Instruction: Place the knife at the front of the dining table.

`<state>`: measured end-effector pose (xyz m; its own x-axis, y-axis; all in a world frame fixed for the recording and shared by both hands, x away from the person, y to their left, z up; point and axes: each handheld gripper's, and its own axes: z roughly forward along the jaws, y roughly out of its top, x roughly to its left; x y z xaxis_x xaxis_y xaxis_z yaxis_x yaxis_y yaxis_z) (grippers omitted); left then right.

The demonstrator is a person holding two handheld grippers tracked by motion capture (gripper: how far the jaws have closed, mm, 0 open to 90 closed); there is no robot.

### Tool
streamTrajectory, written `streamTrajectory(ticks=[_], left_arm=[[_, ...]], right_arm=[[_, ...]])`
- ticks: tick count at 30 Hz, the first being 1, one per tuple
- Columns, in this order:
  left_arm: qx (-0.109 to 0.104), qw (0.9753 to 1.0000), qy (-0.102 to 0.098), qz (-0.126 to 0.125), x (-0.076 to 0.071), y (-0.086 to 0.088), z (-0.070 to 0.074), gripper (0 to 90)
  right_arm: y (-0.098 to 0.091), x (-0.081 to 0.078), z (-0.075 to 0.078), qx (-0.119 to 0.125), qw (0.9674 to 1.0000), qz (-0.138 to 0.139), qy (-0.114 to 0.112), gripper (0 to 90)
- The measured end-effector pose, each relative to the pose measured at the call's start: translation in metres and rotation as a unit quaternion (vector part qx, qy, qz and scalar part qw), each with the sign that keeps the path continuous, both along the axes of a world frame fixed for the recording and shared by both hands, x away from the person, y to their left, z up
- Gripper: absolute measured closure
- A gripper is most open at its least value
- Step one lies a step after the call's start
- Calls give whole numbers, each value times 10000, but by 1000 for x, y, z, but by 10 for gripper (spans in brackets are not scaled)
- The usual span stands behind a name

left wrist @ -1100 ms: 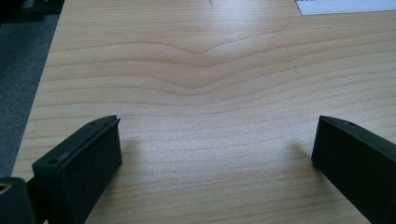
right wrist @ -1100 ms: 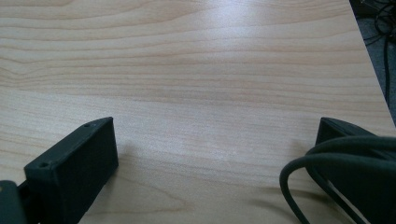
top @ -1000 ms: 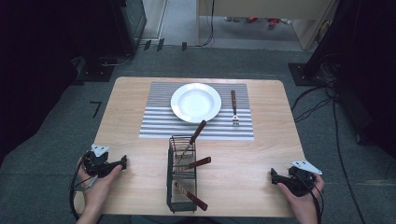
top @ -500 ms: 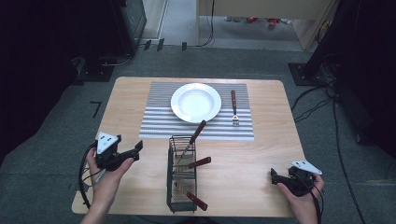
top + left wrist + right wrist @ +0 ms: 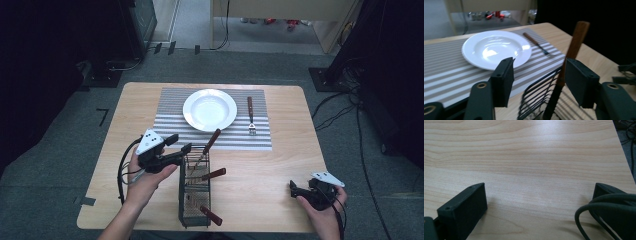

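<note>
A black wire cutlery basket (image 5: 186,212) stands on the wooden table and holds three wooden-handled utensils. The tallest handle (image 5: 213,138) leans out of its top. My left gripper (image 5: 182,143) hovers at the basket's upper left, pointing at that handle. In the left gripper view the handle (image 5: 577,40) rises between the jaws, close to the right pad (image 5: 580,83), with no pad pressing on it. The left gripper (image 5: 539,72) is open and its jaws have just been closing. My right gripper (image 5: 294,189) rests open near the table's front right corner, with bare wood between its jaws (image 5: 536,195).
A white plate (image 5: 210,109) sits on a striped placemat (image 5: 167,125) at the far middle. A fork (image 5: 250,116) with a wooden handle lies to the plate's right. Cables trail from both grippers. Dark furniture surrounds the table.
My left gripper has risen and moved right, from the table's left edge to the basket's top, and its jaws have narrowed. The right gripper has stayed put.
</note>
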<state>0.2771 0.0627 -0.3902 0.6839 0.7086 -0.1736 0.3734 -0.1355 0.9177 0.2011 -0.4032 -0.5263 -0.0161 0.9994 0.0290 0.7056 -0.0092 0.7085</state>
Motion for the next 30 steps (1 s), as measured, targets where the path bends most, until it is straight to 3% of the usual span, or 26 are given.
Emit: streamTrajectory(ticks=[3,10,14,24,30], left_arm=[[-68,9998,24,-197,4,-12,2,457],[214,9990,78,-394,11,-31,8,528],[317,9976,263,-549,13,-41,14,572],[381,9968,340,-617,23,-55,13,602],[585,9937,460,-841,30,-62,11,606]], right_arm=[[0,0,0,1,10000,2,-8,0],[0,0,0,6,10000,-1,-6,0],[0,0,0,3,10000,1,-5,0],[0,0,0,2,10000,2,-3,0],[0,0,0,5,10000,0,-10,0]])
